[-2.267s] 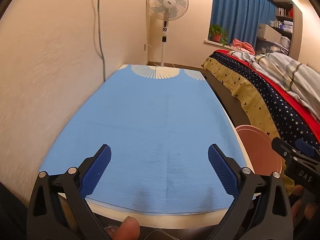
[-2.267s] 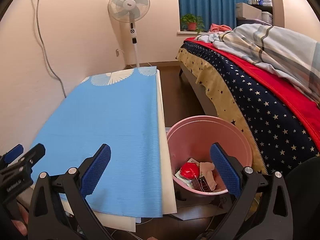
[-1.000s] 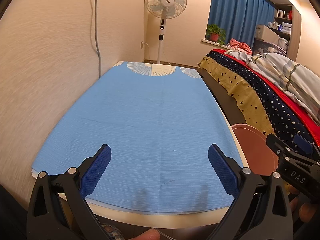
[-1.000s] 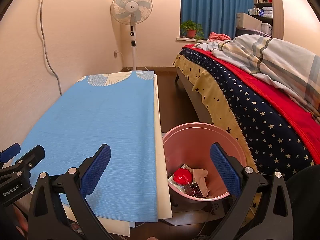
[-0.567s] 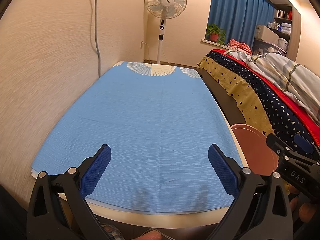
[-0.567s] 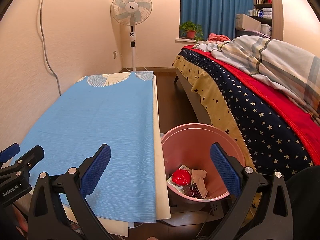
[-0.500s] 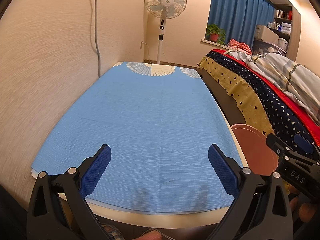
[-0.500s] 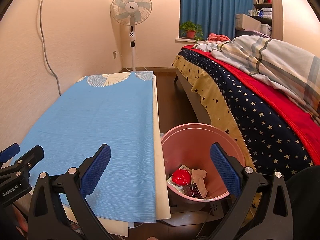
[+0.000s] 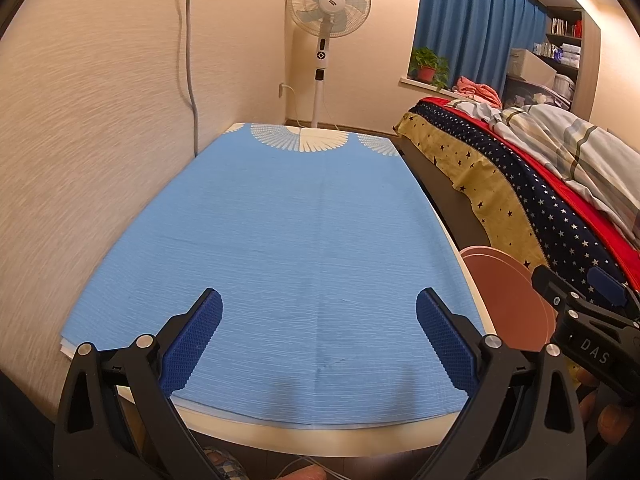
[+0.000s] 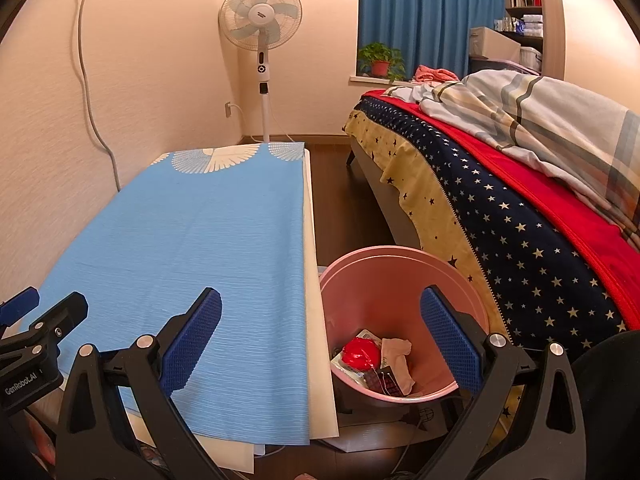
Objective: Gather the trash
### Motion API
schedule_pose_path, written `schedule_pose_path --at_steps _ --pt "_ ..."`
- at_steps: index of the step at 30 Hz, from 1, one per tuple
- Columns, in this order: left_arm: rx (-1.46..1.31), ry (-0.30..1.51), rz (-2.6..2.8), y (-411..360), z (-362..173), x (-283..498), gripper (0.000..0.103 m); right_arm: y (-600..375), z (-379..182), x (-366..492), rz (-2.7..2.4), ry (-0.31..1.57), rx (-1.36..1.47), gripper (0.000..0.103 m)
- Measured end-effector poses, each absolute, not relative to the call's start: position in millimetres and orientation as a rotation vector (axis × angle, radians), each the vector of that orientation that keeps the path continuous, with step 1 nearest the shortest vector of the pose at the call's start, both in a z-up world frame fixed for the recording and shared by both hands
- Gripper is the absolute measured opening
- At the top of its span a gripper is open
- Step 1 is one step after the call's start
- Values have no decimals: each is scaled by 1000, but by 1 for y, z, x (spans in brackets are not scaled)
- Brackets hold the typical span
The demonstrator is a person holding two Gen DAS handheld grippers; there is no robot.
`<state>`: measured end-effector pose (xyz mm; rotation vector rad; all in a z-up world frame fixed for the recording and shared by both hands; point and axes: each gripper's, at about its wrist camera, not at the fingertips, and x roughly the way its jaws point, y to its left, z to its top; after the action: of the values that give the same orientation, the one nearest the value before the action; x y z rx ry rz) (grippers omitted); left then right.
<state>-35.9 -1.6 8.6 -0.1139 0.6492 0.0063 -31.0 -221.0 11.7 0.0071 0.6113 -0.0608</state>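
Both your left gripper (image 9: 319,338) and right gripper (image 10: 320,338) hang released, barely shifted lately; the trash (image 10: 374,358) sits in the pink bin (image 10: 404,254) beside the counter (image 10: 316,320), so collecting looks done.

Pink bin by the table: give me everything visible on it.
The pink bin is a round, smooth bucket that looks like plastic, open-topped with no lid, standing upright on the dark wood floor between the table and the bed. At its bottom lies trash: a red crumpled piece, a pale crumpled wrapper and a dark printed packet. In the left wrist view only its rim and inner wall show.
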Motion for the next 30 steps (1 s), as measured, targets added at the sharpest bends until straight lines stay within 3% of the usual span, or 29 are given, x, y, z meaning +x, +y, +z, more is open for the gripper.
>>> schedule_pose_path --at_steps 30 --pt "-114 645 12 -1 7 -34 95 -223 11 -31 -62 610 1 98"
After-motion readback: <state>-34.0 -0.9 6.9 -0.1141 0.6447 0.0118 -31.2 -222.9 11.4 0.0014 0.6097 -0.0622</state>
